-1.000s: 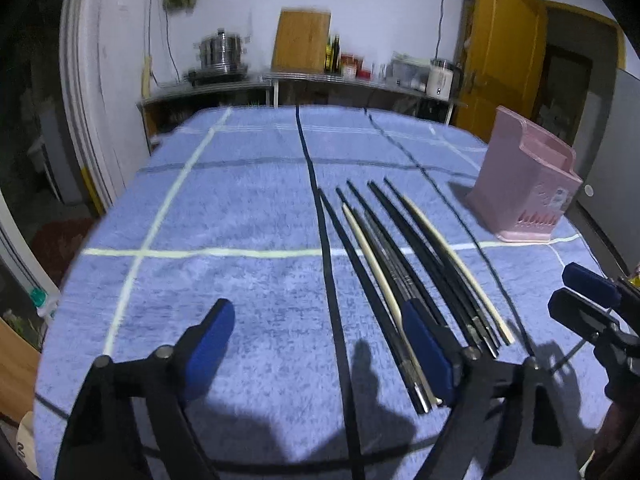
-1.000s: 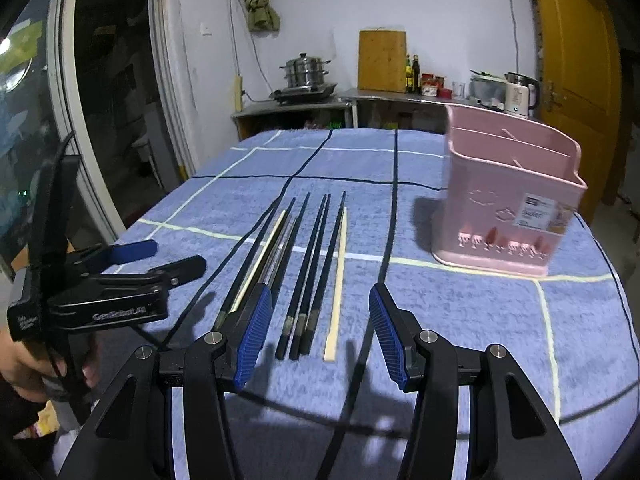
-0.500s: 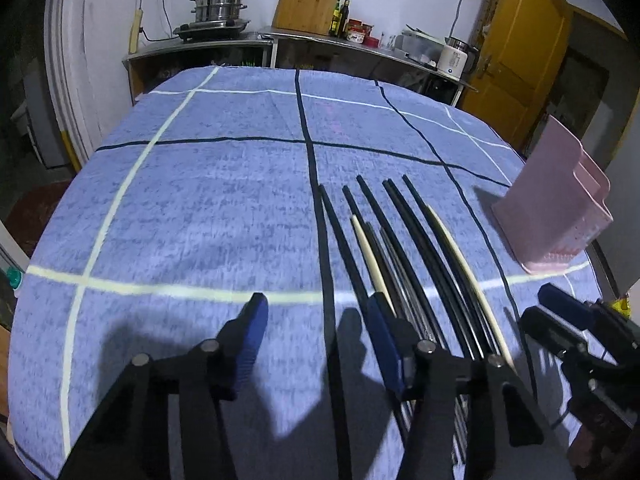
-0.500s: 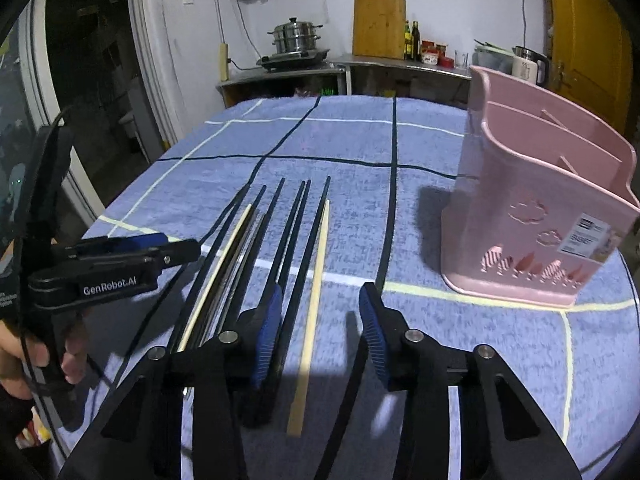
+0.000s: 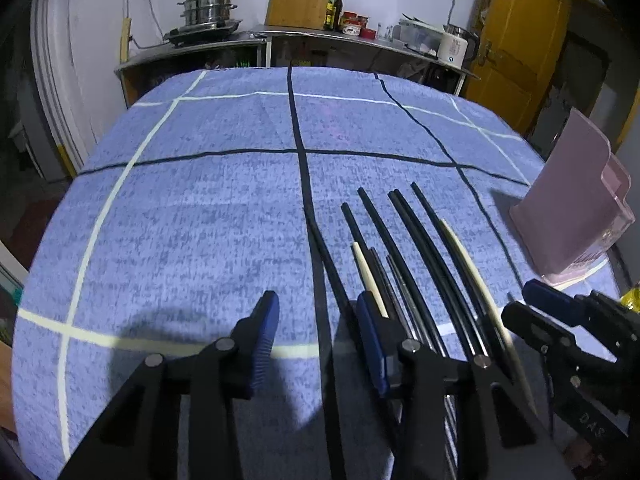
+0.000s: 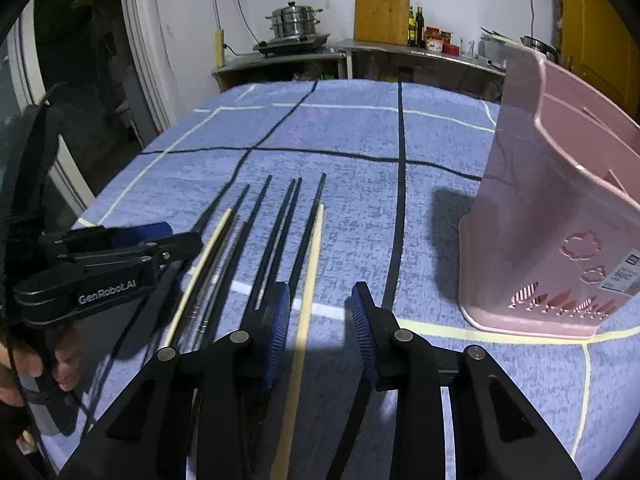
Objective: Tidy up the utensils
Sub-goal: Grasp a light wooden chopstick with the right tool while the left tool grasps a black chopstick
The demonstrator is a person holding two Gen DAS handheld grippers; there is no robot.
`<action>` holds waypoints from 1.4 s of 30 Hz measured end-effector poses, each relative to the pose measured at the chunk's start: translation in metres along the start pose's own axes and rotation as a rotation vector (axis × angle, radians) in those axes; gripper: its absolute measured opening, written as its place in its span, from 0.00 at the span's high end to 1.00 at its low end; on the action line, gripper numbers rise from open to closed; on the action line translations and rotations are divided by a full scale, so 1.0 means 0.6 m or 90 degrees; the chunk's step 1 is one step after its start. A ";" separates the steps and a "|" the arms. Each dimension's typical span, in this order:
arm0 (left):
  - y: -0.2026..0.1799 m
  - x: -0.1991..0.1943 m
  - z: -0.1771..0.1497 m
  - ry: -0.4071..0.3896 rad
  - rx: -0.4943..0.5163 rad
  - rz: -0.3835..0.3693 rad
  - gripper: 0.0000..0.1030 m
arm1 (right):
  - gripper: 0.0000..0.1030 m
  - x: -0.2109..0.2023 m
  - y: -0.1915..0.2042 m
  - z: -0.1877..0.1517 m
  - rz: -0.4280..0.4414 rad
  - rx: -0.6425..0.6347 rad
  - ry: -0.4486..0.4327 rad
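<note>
Both grippers low over the chopsticks (image 6: 280, 232) fanned on the blue cloth (image 5: 200, 208). Right gripper (image 6: 322, 320) jaws have just been closing, pale chopstick (image 6: 310, 280) between them, untouched. Left gripper (image 5: 316, 336) also narrowing, straddling the leftmost black chopstick (image 5: 332, 276), not clamped. Pink holder (image 6: 560, 220) stands right of the row.

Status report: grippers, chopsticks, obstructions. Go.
Left gripper and right gripper open, jaws closing. Pale chopstick between right's pads, ungripped. Pink holder empty. Nothing in the way.
</note>
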State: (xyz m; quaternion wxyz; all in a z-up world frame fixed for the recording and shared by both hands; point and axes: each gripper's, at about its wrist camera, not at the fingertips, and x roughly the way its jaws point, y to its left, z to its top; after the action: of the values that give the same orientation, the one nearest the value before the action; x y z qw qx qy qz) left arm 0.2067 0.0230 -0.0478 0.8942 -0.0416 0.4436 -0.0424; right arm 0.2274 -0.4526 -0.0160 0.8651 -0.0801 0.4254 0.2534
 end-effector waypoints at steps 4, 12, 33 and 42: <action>0.003 0.003 0.007 0.002 -0.002 0.005 0.66 | 0.72 0.016 -0.001 0.006 -0.001 -0.007 0.019; 0.025 0.012 0.025 0.018 -0.020 -0.014 0.81 | 0.73 0.045 0.000 0.033 -0.004 -0.015 0.046; 0.037 0.028 0.053 0.060 -0.042 -0.036 0.88 | 0.94 0.088 0.006 0.094 -0.013 -0.030 0.089; 0.048 0.022 0.061 0.068 -0.067 -0.049 0.94 | 0.95 0.037 0.010 0.105 0.017 -0.020 0.042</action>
State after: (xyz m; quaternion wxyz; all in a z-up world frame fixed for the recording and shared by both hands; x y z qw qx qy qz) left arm 0.2450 0.0514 -0.0397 0.8634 -0.1034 0.4907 -0.0558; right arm 0.2794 -0.4170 0.0068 0.8457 -0.0965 0.4507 0.2689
